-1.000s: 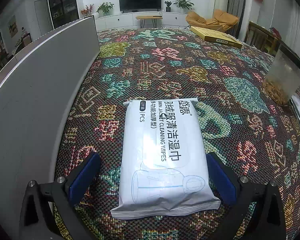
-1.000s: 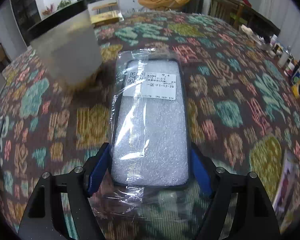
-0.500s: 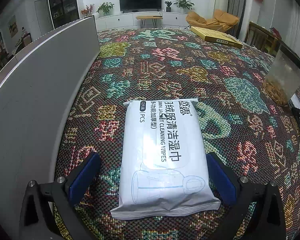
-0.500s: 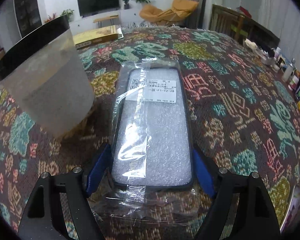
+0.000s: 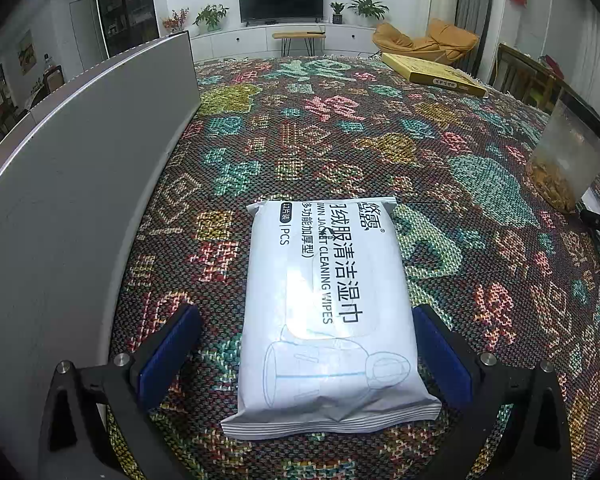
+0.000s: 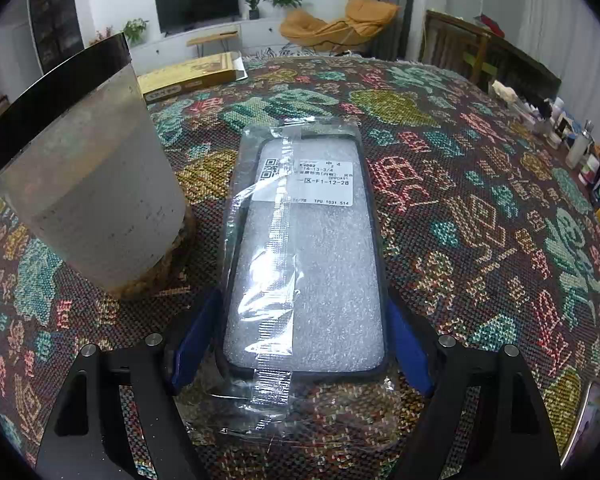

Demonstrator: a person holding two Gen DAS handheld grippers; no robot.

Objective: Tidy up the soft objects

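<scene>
A white pack of cleaning wipes (image 5: pixel 324 300) lies flat on the patterned cloth (image 5: pixel 340 140). My left gripper (image 5: pixel 304 312) is open around its near half, with a wide gap at the left pad and the right pad close to the pack's edge. In the right wrist view, a dark phone case in a clear plastic bag (image 6: pixel 304 260), with a white label on it, lies on the cloth. My right gripper (image 6: pixel 304 300) straddles its near end. The blue pads stand just off the case's two sides, against the loose film.
A tall frosted container with a dark rim (image 6: pixel 88 184) stands just left of the bagged case, and shows at the far right as the container (image 5: pixel 568 160). A grey panel (image 5: pixel 80 160) walls the left side. A flat yellow box (image 5: pixel 432 74) lies at the back. Small bottles (image 6: pixel 580 148) crowd the right edge.
The right gripper and the bagged case have shifted together toward the frosted container, which now looms larger at the left. Its pads have spread slightly. The left gripper and wipes pack have not moved.
</scene>
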